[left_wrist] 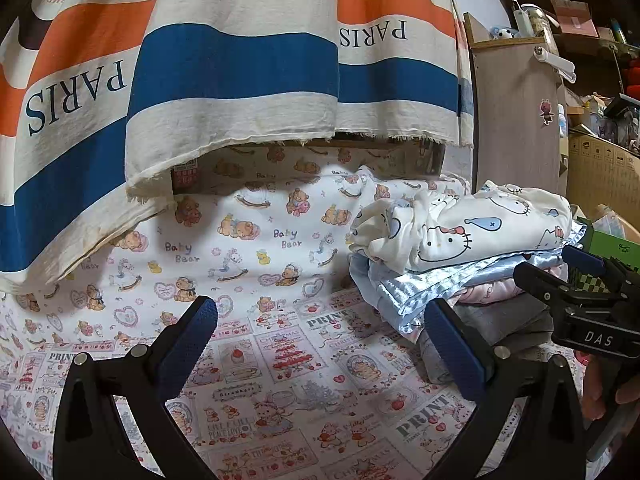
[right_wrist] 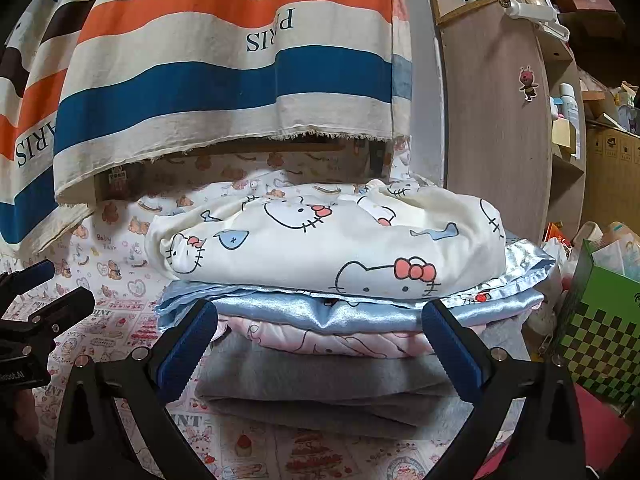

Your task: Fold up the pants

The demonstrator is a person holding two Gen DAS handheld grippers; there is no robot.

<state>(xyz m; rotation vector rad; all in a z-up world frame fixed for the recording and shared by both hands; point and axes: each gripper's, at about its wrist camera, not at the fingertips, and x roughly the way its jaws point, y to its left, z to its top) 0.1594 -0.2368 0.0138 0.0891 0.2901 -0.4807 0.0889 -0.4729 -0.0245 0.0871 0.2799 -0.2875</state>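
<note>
A stack of folded garments lies on the printed bed sheet (left_wrist: 296, 360). On top are white cartoon-cat pants (right_wrist: 332, 240) (left_wrist: 472, 224), then a light blue satin piece (right_wrist: 320, 308), a pink piece (right_wrist: 320, 340) and grey pants (right_wrist: 320, 384) at the bottom. My right gripper (right_wrist: 320, 348) stands open straight in front of the stack, its blue pads level with the pink and grey layers, holding nothing. My left gripper (left_wrist: 320, 344) hangs open over bare sheet to the left of the stack. The right gripper (left_wrist: 560, 268) shows at that view's right edge.
A striped cloth (left_wrist: 240, 60) printed PARIS hangs behind the bed over a cardboard box (left_wrist: 304, 164). A wooden shelf unit (right_wrist: 500, 120) stands at the right, with a green checkered box (right_wrist: 596, 332) and clutter beside the stack. A hand (left_wrist: 600, 392) holds the right gripper.
</note>
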